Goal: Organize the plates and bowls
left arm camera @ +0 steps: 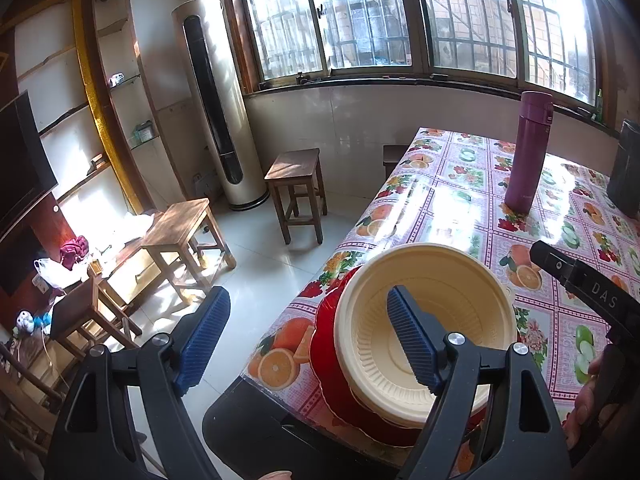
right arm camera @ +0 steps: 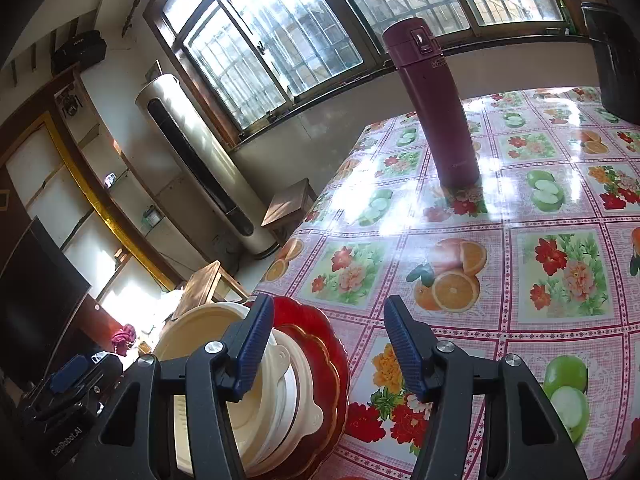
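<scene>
Two pairs of tongs hang over one stack of dishes at the near left corner of the worktop (right arm camera: 520, 208), and both stand spread wide with nothing between their pads. In the left wrist view the left tongs (left arm camera: 308, 340) hover at about 6 o'clock, one blue pad out over the floor and the other above the hollow of the cream bowl (left arm camera: 428, 320). That bowl sits uppermost and looks empty; I cannot tell whether a pad touches it. In the right wrist view the right tongs (right arm camera: 328, 344) sit just right of the stack at 7 o'clock, the left pad in front of the bowl's rim and the right pad over bare cloth. Under the cream bowl lie what seem to be one or two more pale dishes (right arm camera: 296, 384), nested, and beneath them a red scalloped plate (right arm camera: 328, 344) with a gold-edged inner ring; nothing shows inside any of them. My reading is that the stack is largely built and the step in hand is letting go or squaring it up. To do that well, lift the tongs straight up clear of the rim without dragging, since the stack stands close to the worktop edge and a sideways nudge could tip it off. At 12 o'clock, well apart, a purple flask (right arm camera: 436, 100) stands upright and closed.
</scene>
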A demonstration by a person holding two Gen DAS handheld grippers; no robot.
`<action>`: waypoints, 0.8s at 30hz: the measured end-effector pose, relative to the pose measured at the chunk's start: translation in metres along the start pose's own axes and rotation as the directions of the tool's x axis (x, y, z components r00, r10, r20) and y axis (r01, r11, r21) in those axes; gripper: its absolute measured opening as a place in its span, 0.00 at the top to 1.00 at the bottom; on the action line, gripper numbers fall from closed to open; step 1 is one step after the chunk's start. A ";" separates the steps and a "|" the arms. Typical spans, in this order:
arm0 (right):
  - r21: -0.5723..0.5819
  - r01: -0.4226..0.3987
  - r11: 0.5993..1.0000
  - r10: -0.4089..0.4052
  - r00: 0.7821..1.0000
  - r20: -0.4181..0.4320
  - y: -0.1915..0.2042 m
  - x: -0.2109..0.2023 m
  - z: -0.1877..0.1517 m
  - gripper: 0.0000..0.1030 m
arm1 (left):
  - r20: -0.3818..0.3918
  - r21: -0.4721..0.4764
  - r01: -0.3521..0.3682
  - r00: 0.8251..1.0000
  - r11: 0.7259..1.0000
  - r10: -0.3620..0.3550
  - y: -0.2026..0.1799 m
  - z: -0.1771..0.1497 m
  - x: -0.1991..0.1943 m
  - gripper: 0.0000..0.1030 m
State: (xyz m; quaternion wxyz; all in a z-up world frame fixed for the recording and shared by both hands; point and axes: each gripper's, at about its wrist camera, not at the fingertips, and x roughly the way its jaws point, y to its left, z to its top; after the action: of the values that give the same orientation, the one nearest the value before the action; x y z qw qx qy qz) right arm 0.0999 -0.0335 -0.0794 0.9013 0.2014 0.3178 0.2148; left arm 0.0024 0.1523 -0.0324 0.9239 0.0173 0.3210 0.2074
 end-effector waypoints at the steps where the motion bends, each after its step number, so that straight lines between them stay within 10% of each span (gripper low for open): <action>1: -0.002 -0.009 1.000 0.009 1.000 0.005 0.000 -0.004 -0.001 0.41 | 0.001 0.006 -0.002 1.000 1.000 0.002 -0.001 0.000 -0.001 0.21; 18: -0.173 -0.098 0.980 0.124 0.982 0.146 0.013 -0.105 -0.048 0.06 | 0.076 0.006 0.159 0.984 0.987 -0.159 -0.027 -0.013 -0.041 0.20; 24: -0.226 -0.015 0.974 0.077 0.961 0.266 0.014 -0.140 -0.069 0.01 | 0.122 0.030 0.191 0.973 0.981 -0.193 -0.040 -0.016 -0.065 0.20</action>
State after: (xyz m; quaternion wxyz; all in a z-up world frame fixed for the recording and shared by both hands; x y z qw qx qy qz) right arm -0.0477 -0.0788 -0.0535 0.9480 0.1345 0.1599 0.2401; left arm -0.0380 0.0885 -0.0139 0.9577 0.0075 0.2647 0.1126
